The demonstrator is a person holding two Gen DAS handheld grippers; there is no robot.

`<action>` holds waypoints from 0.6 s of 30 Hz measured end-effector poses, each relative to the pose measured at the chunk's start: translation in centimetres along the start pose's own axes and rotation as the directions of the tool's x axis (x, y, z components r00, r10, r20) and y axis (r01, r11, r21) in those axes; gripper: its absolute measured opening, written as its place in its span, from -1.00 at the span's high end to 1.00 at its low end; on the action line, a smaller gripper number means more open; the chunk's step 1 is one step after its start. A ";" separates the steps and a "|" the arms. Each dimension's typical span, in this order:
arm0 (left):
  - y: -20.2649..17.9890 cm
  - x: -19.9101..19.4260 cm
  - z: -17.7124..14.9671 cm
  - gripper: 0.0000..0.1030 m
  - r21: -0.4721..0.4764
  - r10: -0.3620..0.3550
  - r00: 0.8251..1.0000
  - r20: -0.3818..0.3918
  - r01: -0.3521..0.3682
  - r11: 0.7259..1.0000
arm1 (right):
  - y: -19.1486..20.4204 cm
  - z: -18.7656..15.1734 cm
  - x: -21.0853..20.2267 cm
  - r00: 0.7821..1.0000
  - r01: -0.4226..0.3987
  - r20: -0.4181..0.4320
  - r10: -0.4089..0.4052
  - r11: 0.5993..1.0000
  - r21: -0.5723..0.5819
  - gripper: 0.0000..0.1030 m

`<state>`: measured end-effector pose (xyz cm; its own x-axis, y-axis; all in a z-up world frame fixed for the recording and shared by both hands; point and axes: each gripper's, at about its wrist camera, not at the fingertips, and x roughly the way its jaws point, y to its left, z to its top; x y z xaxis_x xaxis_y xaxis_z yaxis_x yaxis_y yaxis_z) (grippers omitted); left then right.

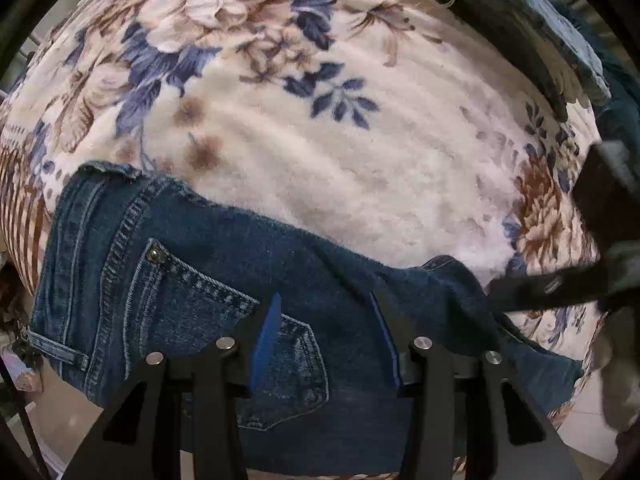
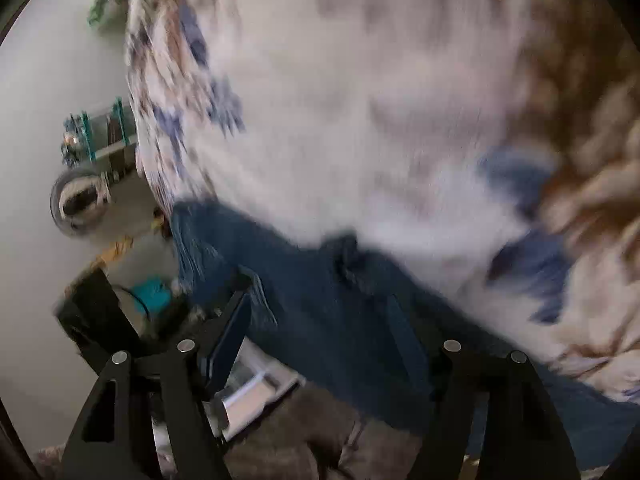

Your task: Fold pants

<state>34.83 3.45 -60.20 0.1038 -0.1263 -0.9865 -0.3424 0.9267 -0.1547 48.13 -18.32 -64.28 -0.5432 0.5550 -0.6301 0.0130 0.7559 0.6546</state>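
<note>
Lying under both jaws: jeans [image 1: 224, 264]

Dark blue denim pants [image 1: 208, 280], partly folded, lying flat along the near edge of a white floral fleece blanket [image 1: 340, 152]; stitched back pocket with rivet facing up, waistband at the left

left wrist view straight down, close over jeans [image 1: 224, 280], right wrist view slanting, blurred, both share blanket [image 1: 360, 160]
</note>
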 end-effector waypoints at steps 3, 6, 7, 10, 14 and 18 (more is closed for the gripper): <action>0.0 1.1 0.0 0.19 0.021 0.009 0.999 -0.034 -0.008 1.000 | -1.2 0.0 3.4 0.999 0.005 -0.050 -0.004 1.000 0.018 -0.17; 0.6 1.8 0.0 0.19 0.005 -0.014 0.999 -0.051 0.014 1.000 | -1.8 -1.1 4.7 0.988 -0.128 -0.088 0.127 0.992 0.000 0.20; 0.7 1.9 -0.1 0.19 0.002 -0.022 0.998 -0.051 0.022 1.000 | -1.6 -1.9 4.7 0.987 -0.137 -0.092 0.133 0.990 -0.039 0.20; 0.9 2.1 -0.2 0.19 0.003 -0.033 0.998 -0.046 0.033 0.999 | -2.3 -2.2 5.2 0.990 -0.124 -0.078 0.120 0.991 -0.046 0.20; 1.6 2.2 -0.5 0.19 0.001 -0.037 0.998 -0.048 0.038 0.999 | -3.1 0.3 8.1 0.955 -0.289 -0.050 0.291 0.956 0.049 0.20; 3.5 2.3 -1.1 0.19 -0.025 -0.069 0.995 -0.067 0.068 0.997 | -3.8 0.2 8.1 0.940 -0.337 -0.019 0.341 0.935 0.107 0.64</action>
<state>32.85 6.04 -63.09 0.0644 -0.2139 -0.9747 -0.3576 0.9069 -0.2227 43.85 -16.62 -71.99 -0.5218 0.7729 -0.3610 0.2854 0.5570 0.7800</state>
